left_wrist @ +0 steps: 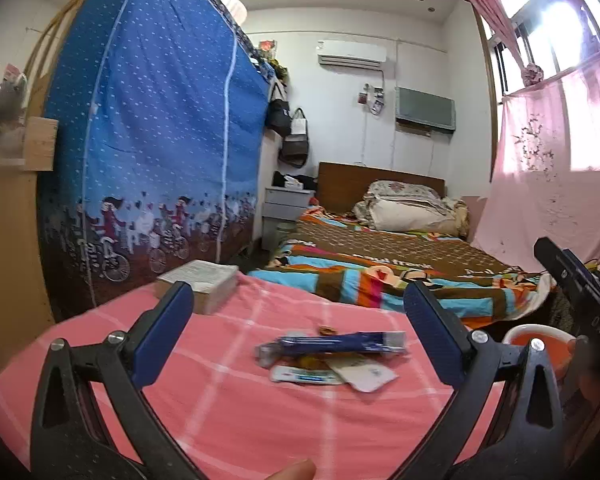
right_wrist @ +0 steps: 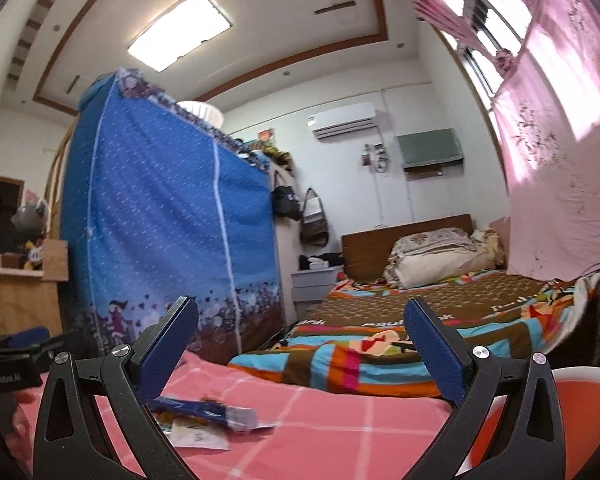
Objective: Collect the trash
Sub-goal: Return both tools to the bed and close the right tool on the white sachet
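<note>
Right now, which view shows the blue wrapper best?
The left wrist view: the blue wrapper lies whole between the open fingers, atop white packets on the pink checked cloth. The right wrist view shows it low, partly behind a finger.

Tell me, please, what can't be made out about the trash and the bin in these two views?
- Blue wrapper: left wrist view, print blurred, unreadable.
- White wrappers beneath it: partly covered by the blue wrapper.
- Small brown scrap: too small to identify.
- Orange bin: right wrist view, cut off by the right tool; contents unseen.
- Left tool: open, holds nothing.
</note>
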`<state>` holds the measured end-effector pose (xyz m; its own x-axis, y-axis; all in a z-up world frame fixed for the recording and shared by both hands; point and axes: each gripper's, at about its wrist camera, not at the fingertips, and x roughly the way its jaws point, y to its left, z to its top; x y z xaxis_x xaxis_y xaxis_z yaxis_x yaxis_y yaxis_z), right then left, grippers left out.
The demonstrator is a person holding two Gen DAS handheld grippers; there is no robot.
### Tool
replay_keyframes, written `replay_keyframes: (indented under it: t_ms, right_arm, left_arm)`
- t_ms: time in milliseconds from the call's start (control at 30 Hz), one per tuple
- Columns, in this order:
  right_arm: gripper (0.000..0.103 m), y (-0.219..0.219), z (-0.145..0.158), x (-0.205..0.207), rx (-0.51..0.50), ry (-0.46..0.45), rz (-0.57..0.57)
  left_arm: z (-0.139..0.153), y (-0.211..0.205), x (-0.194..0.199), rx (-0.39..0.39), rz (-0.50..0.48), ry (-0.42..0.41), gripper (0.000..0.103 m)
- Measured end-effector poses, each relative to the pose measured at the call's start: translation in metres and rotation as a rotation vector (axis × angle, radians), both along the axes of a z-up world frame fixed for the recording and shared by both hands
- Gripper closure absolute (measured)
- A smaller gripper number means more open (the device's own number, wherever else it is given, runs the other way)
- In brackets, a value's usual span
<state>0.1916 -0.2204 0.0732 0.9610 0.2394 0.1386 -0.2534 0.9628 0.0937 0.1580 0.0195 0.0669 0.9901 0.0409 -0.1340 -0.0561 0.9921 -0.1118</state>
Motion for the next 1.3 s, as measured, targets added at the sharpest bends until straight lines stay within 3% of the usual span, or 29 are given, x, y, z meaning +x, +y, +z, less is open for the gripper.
replay_keyframes:
  t_ms: [233,500,600,700,800,933,1000,1033,1100,1233,1300]
  right_arm:
    - [0.0,0.033,-0.013,0.02,-0.06,0.104,0.079]
    - [0.0,0.069,-0.038,0.062,-0.159,0.401,0.189]
    - [0.001,0.08,-0.049,0.075,-0.198,0.512,0.233]
    - [0.011,0.089,-0.059,0.086,-0.216,0.605,0.288]
    - [0.017,0.1,-0.067,0.094,-0.244,0.667,0.323]
    - [0.021,0.115,-0.076,0.105,-0.291,0.746,0.376]
    - [0.029,0.12,-0.076,0.108,-0.308,0.762,0.383]
    - [0.041,0.122,-0.077,0.109,-0.32,0.772,0.381]
    - [0.041,0.124,-0.079,0.111,-0.334,0.788,0.382]
    - [0.058,0.119,-0.078,0.108,-0.333,0.786,0.393]
    - [0.06,0.115,-0.078,0.104,-0.338,0.786,0.396]
  left_arm:
    - [-0.007,0.033,0.013,-0.001,0.005,0.068,0.0]
    - [-0.023,0.05,0.035,-0.089,-0.005,0.217,0.0]
    - [-0.029,0.052,0.045,-0.106,-0.03,0.287,0.006]
    - [-0.036,0.053,0.057,-0.125,-0.069,0.367,0.023]
    - [-0.043,0.054,0.065,-0.152,-0.109,0.428,0.03]
    - [-0.049,0.059,0.076,-0.186,-0.138,0.492,0.033]
    - [-0.052,0.058,0.078,-0.194,-0.146,0.516,0.034]
    - [-0.054,0.058,0.08,-0.196,-0.152,0.528,0.034]
    - [-0.055,0.055,0.082,-0.192,-0.17,0.55,0.034]
    - [-0.057,0.048,0.086,-0.169,-0.213,0.58,0.035]
    - [-0.057,0.043,0.087,-0.146,-0.235,0.595,0.033]
